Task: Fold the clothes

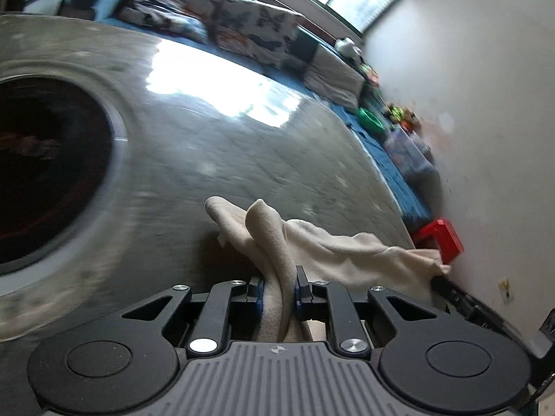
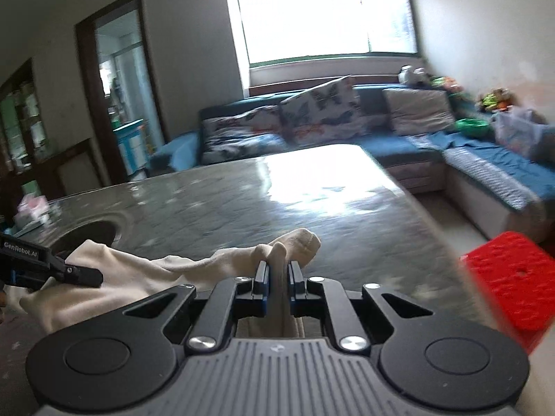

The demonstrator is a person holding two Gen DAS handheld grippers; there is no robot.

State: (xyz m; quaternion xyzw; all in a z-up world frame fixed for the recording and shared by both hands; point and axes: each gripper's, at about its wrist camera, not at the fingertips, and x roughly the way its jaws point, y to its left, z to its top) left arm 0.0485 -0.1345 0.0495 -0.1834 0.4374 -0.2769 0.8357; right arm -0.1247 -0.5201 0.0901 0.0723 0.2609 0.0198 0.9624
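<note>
I see a grey, glossy stone-look bench (image 2: 215, 204) with window glare on its far half. A round dark hole (image 1: 41, 170) is set into it. Near that hole, by the bench's edge, lies a small pink-and-white packet (image 2: 31, 211), too blurred to identify.

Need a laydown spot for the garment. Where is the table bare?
Bare marble table runs from the cream garment to the far edge by the sofa. Crowded: round recess on the left; both grippers at the near edge.

Each wrist camera looks forward, low and close over the grey table (image 1: 242, 145); both share it, the cream garment (image 2: 138, 277) and sofa (image 2: 399, 145).
</note>
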